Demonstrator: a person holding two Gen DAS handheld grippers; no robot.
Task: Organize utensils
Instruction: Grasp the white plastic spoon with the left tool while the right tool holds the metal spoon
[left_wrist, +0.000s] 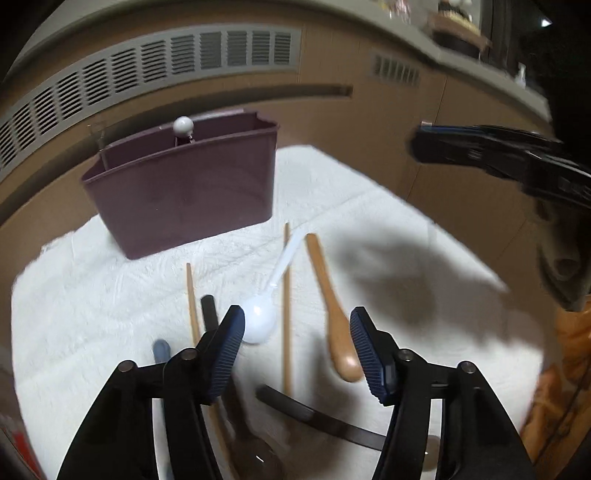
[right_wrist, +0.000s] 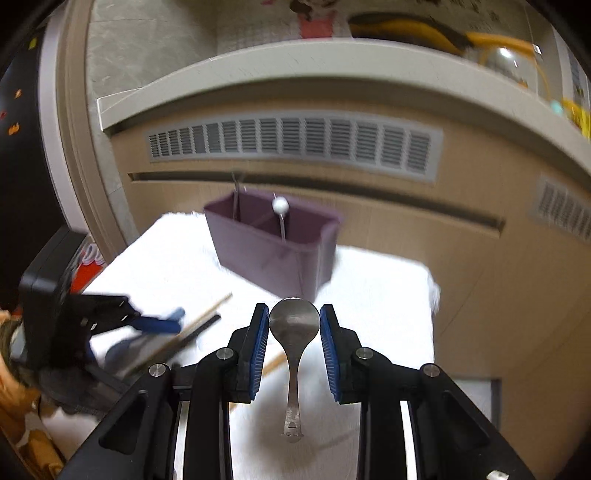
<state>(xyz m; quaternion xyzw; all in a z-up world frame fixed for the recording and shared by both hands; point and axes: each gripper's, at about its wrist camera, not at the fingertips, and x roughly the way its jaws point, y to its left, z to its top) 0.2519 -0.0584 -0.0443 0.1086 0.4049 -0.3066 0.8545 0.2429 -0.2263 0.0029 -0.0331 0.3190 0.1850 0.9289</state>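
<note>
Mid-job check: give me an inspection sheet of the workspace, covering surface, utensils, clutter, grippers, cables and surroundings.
Surface: white towel on a low stand.
Job's things: purple organizer, upright, two utensils already standing inside; white plastic spoon, wooden spoon, wooden chopsticks and dark utensils lying loose on the towel.
Clutter: nothing seen on the towel.
Grippers: left gripper open above the loose utensils, nothing clamped; right gripper shut on metal spoon by its bowl, handle hanging down.
Cables: nothing seen.
Surroundings: beige cabinet with vent grilles behind.
</note>
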